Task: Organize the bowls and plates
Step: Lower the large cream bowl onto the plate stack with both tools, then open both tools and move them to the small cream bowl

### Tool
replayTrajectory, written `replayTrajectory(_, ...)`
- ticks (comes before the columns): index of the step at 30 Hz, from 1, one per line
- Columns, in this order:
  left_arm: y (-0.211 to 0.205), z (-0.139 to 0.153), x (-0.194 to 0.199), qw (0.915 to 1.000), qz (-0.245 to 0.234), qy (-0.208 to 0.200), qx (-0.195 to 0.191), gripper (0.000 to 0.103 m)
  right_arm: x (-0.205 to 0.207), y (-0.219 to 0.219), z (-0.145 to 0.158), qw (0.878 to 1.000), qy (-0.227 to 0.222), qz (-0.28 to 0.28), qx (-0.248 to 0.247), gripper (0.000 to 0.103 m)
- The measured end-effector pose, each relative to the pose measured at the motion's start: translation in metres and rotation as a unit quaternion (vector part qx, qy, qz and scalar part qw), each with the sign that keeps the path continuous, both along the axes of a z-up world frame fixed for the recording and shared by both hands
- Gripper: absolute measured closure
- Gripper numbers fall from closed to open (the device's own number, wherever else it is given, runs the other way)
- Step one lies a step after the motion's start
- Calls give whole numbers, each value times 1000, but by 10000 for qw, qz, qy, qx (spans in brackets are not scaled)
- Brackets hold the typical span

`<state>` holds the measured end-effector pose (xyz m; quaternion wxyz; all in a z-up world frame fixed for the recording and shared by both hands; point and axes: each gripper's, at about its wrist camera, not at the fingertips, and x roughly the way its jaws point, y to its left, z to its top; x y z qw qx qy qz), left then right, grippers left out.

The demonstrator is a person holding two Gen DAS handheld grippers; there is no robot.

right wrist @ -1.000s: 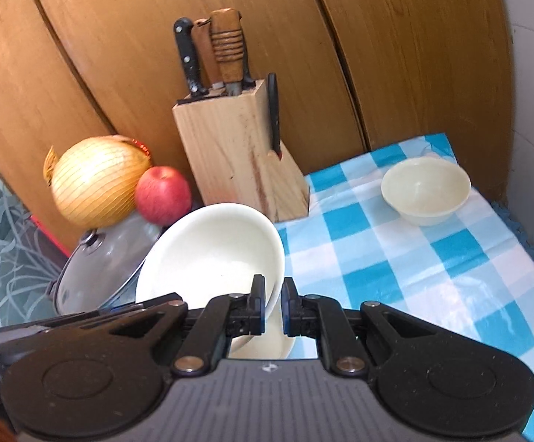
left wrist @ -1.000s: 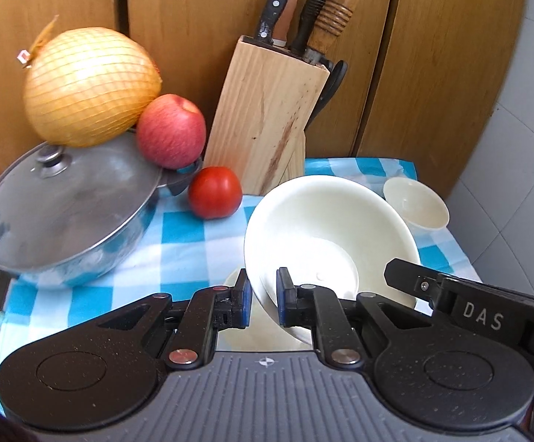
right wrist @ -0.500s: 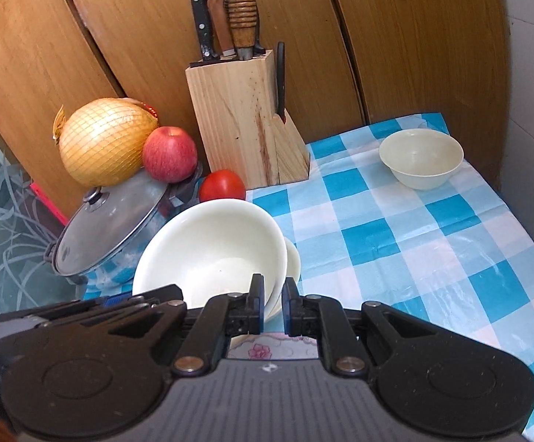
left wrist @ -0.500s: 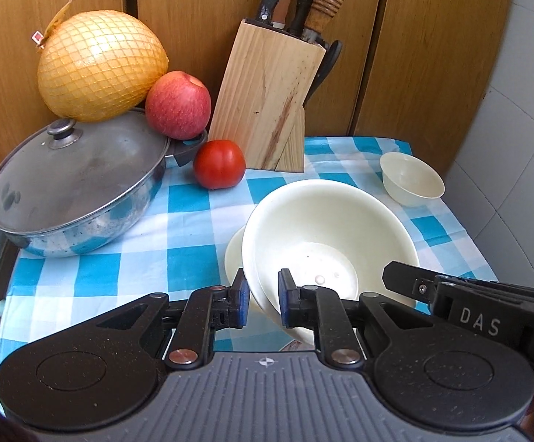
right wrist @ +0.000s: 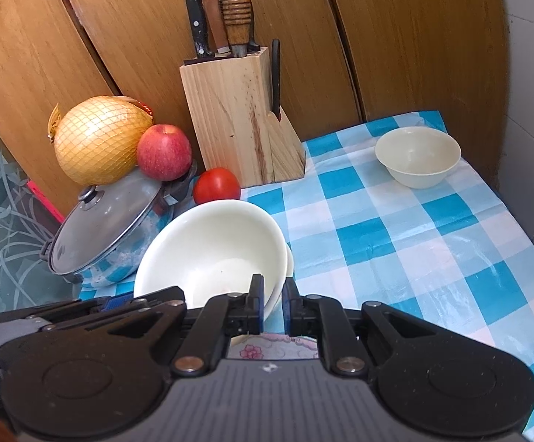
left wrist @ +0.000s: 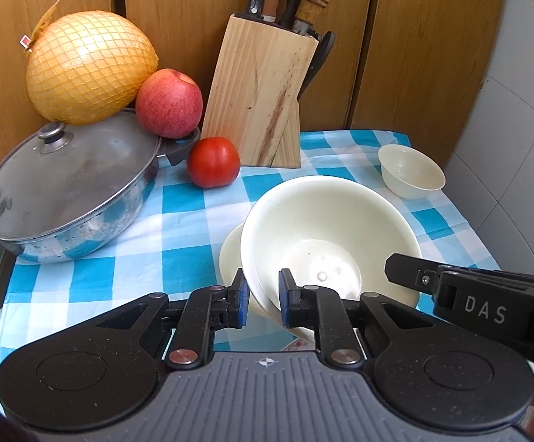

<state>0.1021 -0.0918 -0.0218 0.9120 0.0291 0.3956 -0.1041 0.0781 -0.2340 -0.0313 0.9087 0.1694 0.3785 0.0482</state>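
A large cream bowl [left wrist: 325, 228] [right wrist: 215, 243] hangs slightly tilted over the blue checked cloth [left wrist: 178, 228]. Nested under it is a second cream dish, of which only the rim [left wrist: 229, 254] [right wrist: 289, 258] shows. My left gripper [left wrist: 263, 294] is shut on the bowl's near left rim. My right gripper [right wrist: 272, 302] is shut on its near right rim, the second dish's rim also between the pads. A small cream bowl [left wrist: 410, 176] [right wrist: 418, 162] stands alone at the cloth's far right corner.
A lidded steel pot [left wrist: 67, 191] stands at the left with a netted pomelo [left wrist: 90, 66] and an apple [left wrist: 169, 103] on it. A tomato [left wrist: 213, 162] and a wooden knife block [left wrist: 263, 95] stand behind the bowl. Wooden panels close the back, a tiled wall [left wrist: 517, 147] the right.
The large bowl has tipped from a steep tilt to nearly level while both grippers kept hold of its rim. Both views now sit a little farther back from the knife block.
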Motion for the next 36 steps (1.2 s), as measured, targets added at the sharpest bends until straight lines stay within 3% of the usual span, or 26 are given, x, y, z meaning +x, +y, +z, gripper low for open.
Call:
replayTrajectory(24, 6, -25, 40, 9994, 175, 230, 177, 79, 45, 18, -24, 9992, 176, 99, -348, 88)
replayTrajectory(28, 15, -28, 47, 9988, 335, 325, 172, 79, 47, 16, -28, 9983, 166, -97, -549, 83)
replayTrajectory(36, 23, -18, 43, 9993, 280, 246, -9, 76, 45, -20, -20, 9980, 112, -548, -286, 82)
